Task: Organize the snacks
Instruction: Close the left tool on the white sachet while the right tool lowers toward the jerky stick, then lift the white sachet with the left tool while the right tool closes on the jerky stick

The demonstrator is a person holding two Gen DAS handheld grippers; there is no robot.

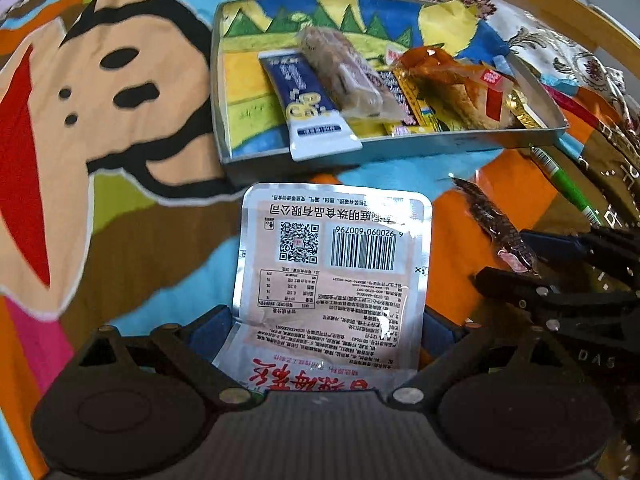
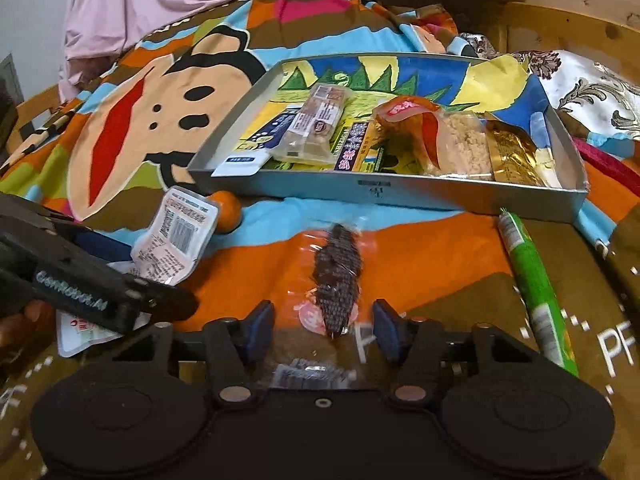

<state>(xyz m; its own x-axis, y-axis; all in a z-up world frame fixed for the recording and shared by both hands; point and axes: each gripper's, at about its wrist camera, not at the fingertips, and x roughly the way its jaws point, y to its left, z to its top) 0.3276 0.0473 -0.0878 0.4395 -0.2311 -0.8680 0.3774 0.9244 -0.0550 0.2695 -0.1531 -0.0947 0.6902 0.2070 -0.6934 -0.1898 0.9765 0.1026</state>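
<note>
The tray (image 2: pixel 394 196) is taken as the landmark here, sitting on a cartoon blanket (image 1: pixel 120 92) with several snacks already piled inside. Just in front of its near wall, a silver pouch (image 1: pixel 336 276) is seen sitting between the wide-spread jaws of the left gripper (image 1: pixel 320 334); whether the pads really press on it can't be told, so it's best treated as not gripped. Further right along that wall, a dark wrapped snack (image 2: pixel 336 280) is lined up between the half-narrowed jaws of the right gripper (image 2: pixel 322 330), with a gap visible on both sides, so nothing is pinched yet. A green stick (image 2: pixel 536 284) is left lying near the tray's right corner. To get this step right, the dark snack should probably be squeezed at its thicker middle rather than the clear flappy wrapper end, since thin film tends to slip. The lift should be kept high enough to clear the tray wall, and the drop aimed at the bare patch, not onto the pile. The pouch is creased, so a firm close is suggested.
</note>
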